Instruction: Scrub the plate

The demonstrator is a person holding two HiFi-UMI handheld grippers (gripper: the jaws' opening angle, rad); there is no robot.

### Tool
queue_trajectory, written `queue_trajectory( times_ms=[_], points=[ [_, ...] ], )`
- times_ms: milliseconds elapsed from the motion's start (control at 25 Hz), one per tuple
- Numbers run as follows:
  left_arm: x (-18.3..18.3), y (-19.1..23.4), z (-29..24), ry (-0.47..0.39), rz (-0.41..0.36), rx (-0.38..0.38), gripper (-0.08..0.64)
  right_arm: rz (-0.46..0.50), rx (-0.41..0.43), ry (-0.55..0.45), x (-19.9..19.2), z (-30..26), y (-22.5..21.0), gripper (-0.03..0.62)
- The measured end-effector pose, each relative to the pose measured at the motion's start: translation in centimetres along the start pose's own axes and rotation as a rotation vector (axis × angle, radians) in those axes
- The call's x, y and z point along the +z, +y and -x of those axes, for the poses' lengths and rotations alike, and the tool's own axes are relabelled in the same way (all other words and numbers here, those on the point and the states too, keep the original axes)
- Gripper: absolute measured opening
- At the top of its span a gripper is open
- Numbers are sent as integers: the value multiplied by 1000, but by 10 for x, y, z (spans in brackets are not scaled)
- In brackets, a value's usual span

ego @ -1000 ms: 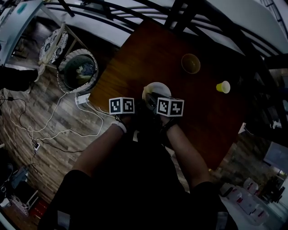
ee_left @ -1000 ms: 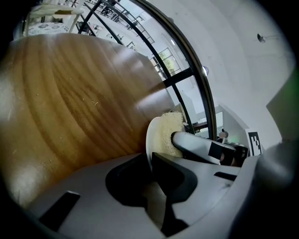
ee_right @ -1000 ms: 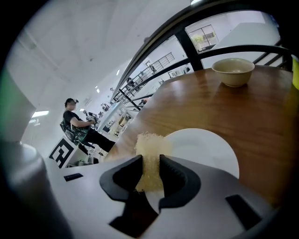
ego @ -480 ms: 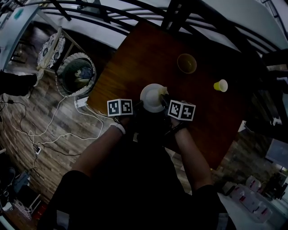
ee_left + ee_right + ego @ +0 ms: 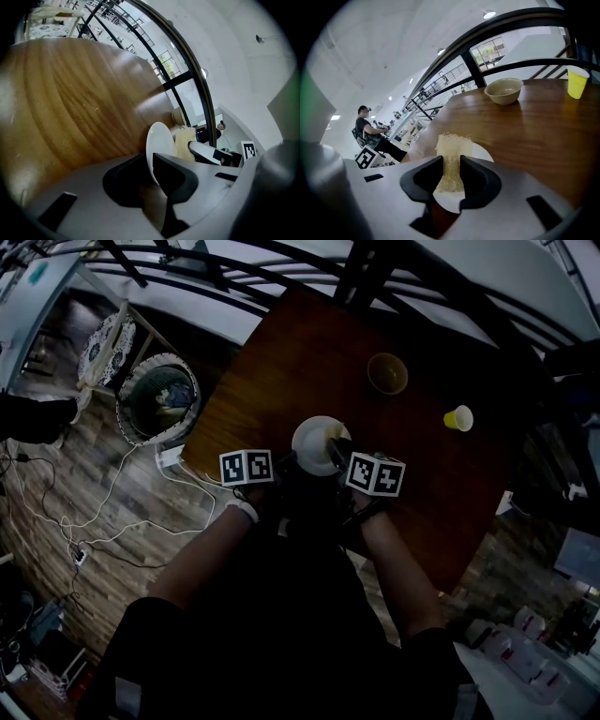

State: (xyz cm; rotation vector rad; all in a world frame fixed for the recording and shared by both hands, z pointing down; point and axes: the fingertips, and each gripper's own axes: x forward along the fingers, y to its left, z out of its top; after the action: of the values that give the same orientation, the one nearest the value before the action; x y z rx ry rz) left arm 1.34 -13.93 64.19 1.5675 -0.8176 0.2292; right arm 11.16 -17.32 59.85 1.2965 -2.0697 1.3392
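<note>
Left tool (image 5: 151,174) closed on the rim of the white plate (image 5: 161,140), which sits toward the bench's (image 5: 309,352) near edge. Right tool (image 5: 451,177) grips a yellow scrubber (image 5: 452,147) that touches the plate's face.

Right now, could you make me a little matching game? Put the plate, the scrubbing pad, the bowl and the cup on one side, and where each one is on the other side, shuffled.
Things
1. plate
2. scrubbing pad
3. bowl
4. cup

Places
A. yellow, standing alone on the table, off to the right
B. clamped by its rim in the left gripper
C. tan, standing on the table beyond the plate
D. pinched in the right gripper, against the plate's face

Pairs: 1-B, 2-D, 3-C, 4-A
</note>
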Motion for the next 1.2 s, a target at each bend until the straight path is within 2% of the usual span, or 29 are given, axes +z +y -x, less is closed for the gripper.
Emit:
queue_trajectory(
  times_ms=[280, 560, 800, 1040, 1200],
  points=[
    [5, 12, 18, -42, 57, -10, 49, 65, 118, 102, -30, -38, 55, 127],
    [5, 24, 29, -46, 65, 1, 49, 81, 126, 142, -43, -50, 69, 127],
    [2, 15, 17, -10, 25, 2, 49, 26, 82, 100, -37, -35, 38, 127],
    [0, 10, 6, 41, -26, 16, 49, -12, -21, 49, -24, -3, -7, 127],
    [2, 8, -1, 59, -39, 15, 49, -60, -40, 7, -17, 10, -25, 127]
  ],
)
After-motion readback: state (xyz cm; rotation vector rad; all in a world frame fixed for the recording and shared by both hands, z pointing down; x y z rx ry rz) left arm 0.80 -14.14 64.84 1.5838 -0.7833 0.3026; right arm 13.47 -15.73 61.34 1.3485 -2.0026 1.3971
